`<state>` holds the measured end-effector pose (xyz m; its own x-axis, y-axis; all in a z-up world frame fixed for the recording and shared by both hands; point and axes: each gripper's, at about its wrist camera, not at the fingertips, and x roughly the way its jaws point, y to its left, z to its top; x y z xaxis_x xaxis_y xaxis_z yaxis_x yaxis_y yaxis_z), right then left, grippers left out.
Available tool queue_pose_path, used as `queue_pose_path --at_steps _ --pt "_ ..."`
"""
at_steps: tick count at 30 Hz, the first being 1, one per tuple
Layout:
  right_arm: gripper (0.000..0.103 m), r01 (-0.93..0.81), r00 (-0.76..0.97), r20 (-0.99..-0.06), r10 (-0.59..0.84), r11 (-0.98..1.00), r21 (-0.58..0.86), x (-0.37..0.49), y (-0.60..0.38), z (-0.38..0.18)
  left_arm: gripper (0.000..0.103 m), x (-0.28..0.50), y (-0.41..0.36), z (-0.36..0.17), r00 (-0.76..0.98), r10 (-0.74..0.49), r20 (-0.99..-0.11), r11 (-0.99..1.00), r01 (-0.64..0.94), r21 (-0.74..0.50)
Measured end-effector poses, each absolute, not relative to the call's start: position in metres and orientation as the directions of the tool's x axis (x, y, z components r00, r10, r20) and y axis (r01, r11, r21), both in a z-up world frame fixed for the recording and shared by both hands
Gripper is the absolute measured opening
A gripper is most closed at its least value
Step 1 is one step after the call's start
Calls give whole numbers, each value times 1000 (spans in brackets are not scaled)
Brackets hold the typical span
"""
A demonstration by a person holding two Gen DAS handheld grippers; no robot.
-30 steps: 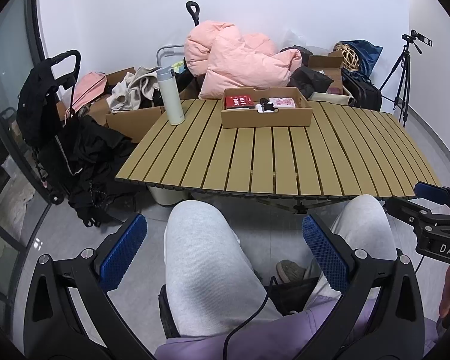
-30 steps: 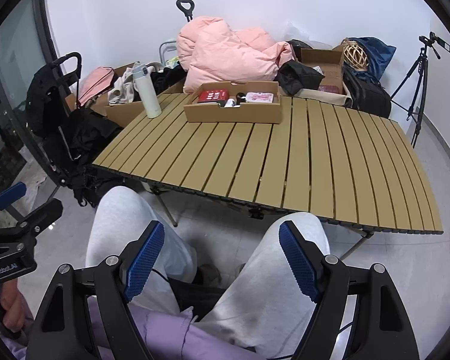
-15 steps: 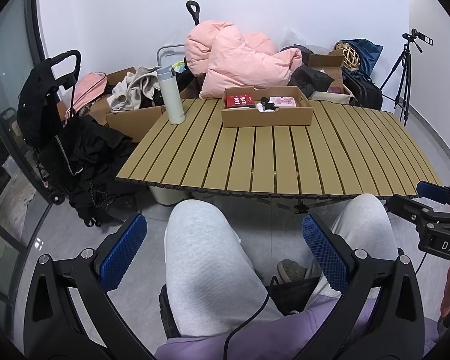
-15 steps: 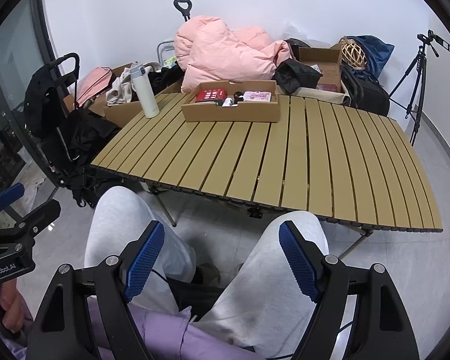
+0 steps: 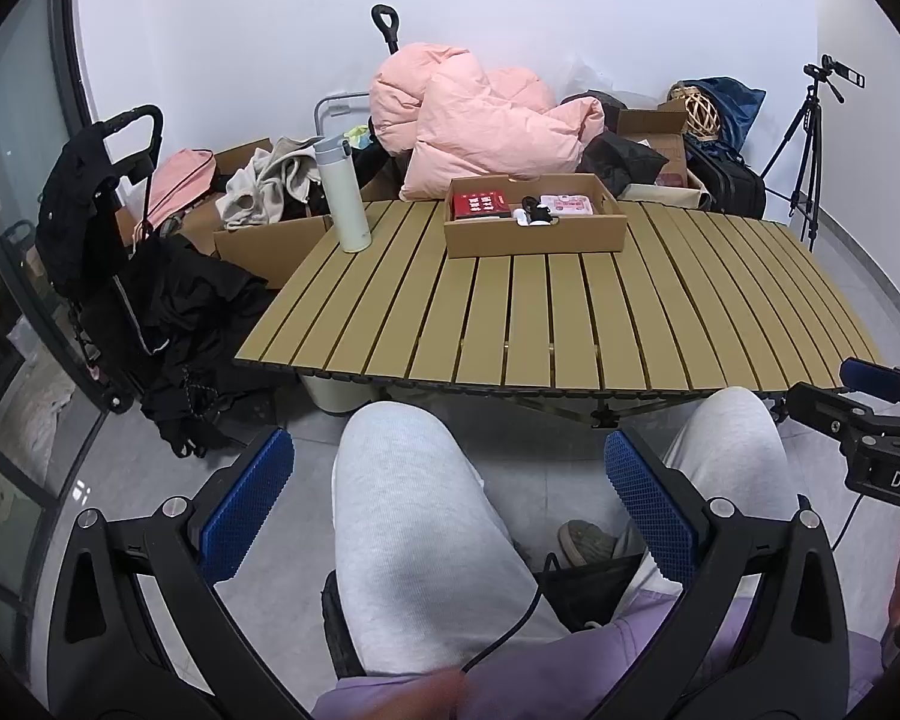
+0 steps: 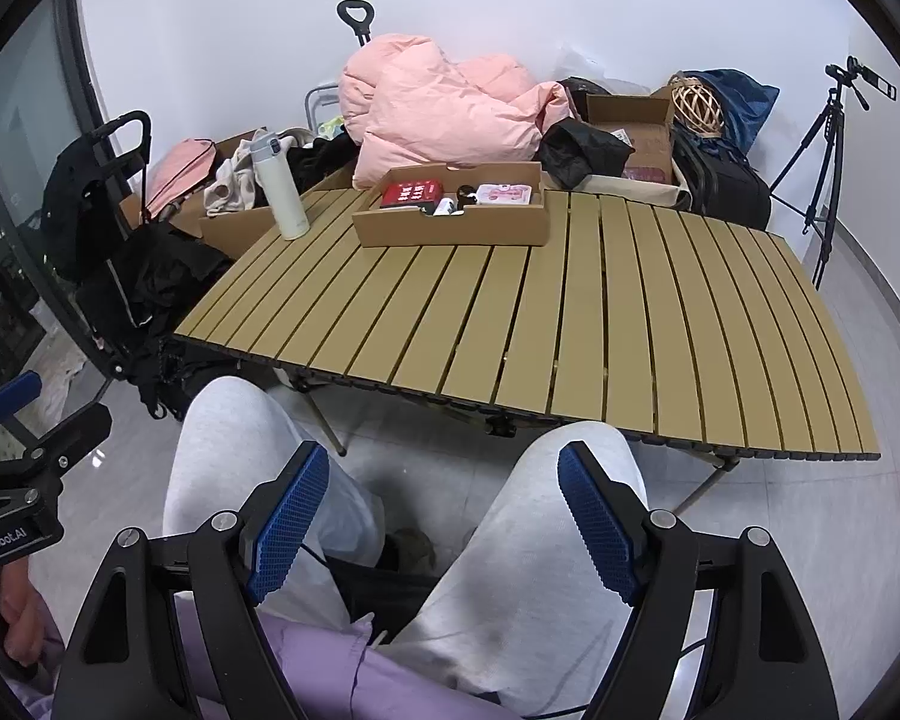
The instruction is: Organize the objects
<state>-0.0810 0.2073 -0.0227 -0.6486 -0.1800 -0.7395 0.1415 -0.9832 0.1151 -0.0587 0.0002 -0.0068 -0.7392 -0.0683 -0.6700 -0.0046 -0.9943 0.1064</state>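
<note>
Right gripper [image 6: 441, 516] drifted slightly right versus earlier; left gripper [image 5: 447, 495] unchanged. Both over lap, jaws wide, empty, pre-reach. Cardboard tray [image 5: 534, 231] and bottle [image 5: 343, 198] at counter's [image 5: 570, 324] far edge.

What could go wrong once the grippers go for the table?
1. The tall white bottle stands upright near the table's left edge; a sideways nudge could tip it off.
2. The cardboard tray sits at the far side, so both open grippers, left gripper and right gripper, now over the lap, face a long reach.
</note>
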Motion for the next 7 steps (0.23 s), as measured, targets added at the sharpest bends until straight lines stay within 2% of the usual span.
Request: queue_pose_path --at_steps 7 --pt "82 132 -646 -741 -184 -983 129 -83 212 -24 103 -59 2 -10 -741 -69 -668 -992 -23 128"
